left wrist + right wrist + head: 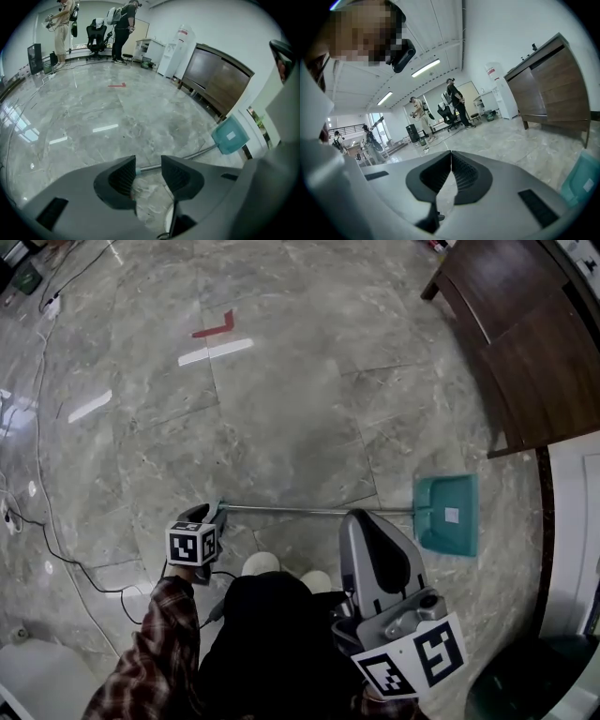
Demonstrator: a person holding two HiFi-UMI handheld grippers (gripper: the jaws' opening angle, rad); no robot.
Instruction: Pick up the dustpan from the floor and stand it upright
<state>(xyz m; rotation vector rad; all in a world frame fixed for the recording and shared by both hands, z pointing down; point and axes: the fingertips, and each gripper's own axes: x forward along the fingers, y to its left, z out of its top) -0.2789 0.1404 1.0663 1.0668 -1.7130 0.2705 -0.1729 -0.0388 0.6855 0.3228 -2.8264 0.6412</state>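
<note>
The dustpan lies flat on the floor, its teal pan (448, 514) to the right and its thin metal handle (300, 511) running left. My left gripper (208, 515) is down at the handle's left end. In the left gripper view the gripper (148, 164) is open, the handle's tip (140, 168) lies in the gap between the jaws, and the pan (229, 136) sits far right. My right gripper (361, 518) is held up over the handle, shut with nothing in it. Its jaw tips (451, 153) touch. The pan (582, 180) shows at that view's right edge.
A dark wooden cabinet (525, 343) stands at the back right, a dark round bin (534, 681) at the near right. Red and white tape marks (216, 334) lie ahead. Cables (47, 531) trail along the left. People (123, 28) stand far off.
</note>
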